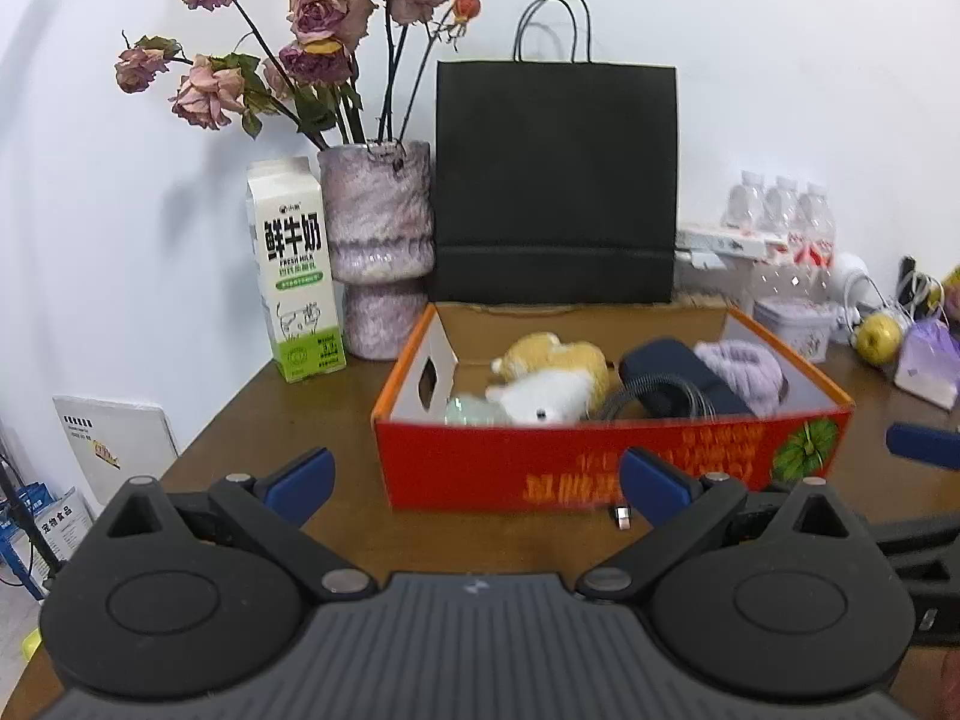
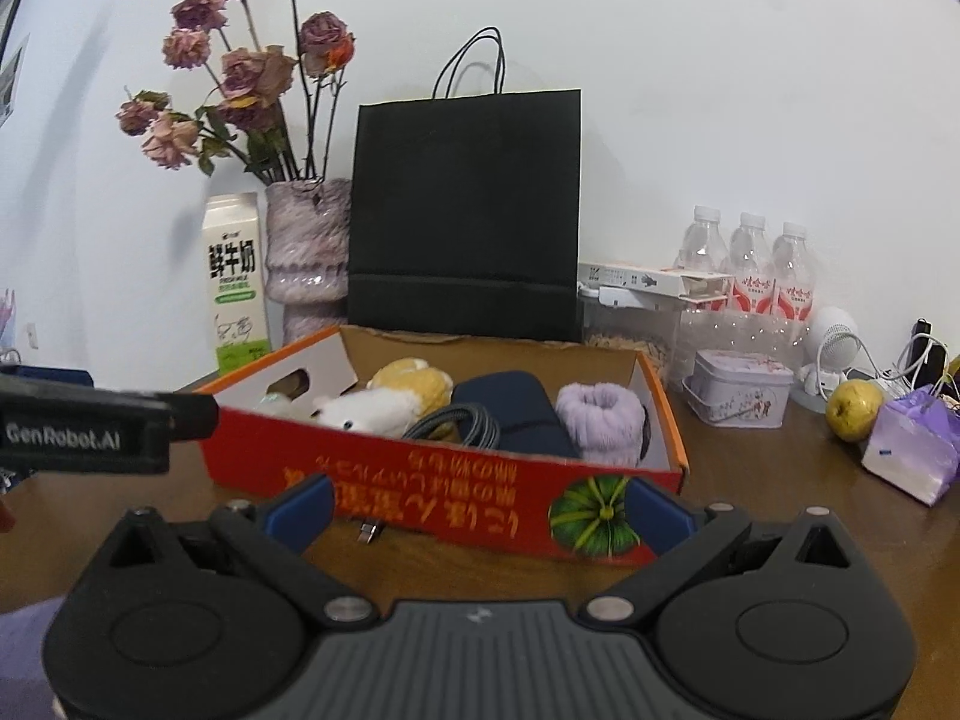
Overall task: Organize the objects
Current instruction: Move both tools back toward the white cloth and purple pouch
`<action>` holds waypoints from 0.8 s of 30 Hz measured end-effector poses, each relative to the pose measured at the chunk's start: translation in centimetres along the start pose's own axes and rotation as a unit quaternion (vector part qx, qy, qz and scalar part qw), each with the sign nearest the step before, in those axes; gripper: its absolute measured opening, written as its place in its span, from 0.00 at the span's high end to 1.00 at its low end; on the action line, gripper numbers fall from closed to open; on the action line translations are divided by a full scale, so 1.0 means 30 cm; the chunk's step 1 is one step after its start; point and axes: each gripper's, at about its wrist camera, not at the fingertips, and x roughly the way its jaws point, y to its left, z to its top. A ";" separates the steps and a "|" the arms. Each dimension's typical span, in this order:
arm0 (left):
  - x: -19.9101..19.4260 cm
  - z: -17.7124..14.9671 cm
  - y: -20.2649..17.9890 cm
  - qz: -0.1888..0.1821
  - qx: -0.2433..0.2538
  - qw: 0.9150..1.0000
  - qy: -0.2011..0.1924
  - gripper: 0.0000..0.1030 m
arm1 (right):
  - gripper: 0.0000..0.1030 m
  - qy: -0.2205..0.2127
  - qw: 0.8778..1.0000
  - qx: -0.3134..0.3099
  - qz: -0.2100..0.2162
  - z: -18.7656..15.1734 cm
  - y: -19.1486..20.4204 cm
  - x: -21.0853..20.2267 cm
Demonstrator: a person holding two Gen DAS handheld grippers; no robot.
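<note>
red box [image 1: 600, 462]: open-topped, orange rim, on the table | plush toy [image 1: 549, 393]: white and yellow, lying at its left | dark blue case [image 1: 684, 375]: middle, grey coiled cable [image 1: 651, 399] on it | purple fluffy item [image 1: 747, 369]: right end | small metal adapter [image 1: 622, 518]: on table just before the box

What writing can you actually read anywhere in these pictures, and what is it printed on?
"鲜牛奶" and "FRESH MILK": on the milk carton; its smaller print is too small to read.
"GenRobot.AI": on the side of the left gripper, seen from the right wrist camera.
Yellow characters on the red box: upside down and blurred, unreadable.
Red labels on the water bottles: too small to read.
Pamphlets on the floor: too blurred to read.
</note>
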 end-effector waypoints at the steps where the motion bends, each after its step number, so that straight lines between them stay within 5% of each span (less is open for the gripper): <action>1: -0.013 -0.013 0.004 -0.001 0.001 1.000 0.000 0.00 | 0.00 0.001 1.000 -0.001 0.001 -0.007 0.003 -0.012; 24: -0.257 -0.225 0.177 0.012 -0.004 1.000 0.008 0.00 | 0.00 0.026 0.999 -0.023 0.033 -0.170 0.138 -0.243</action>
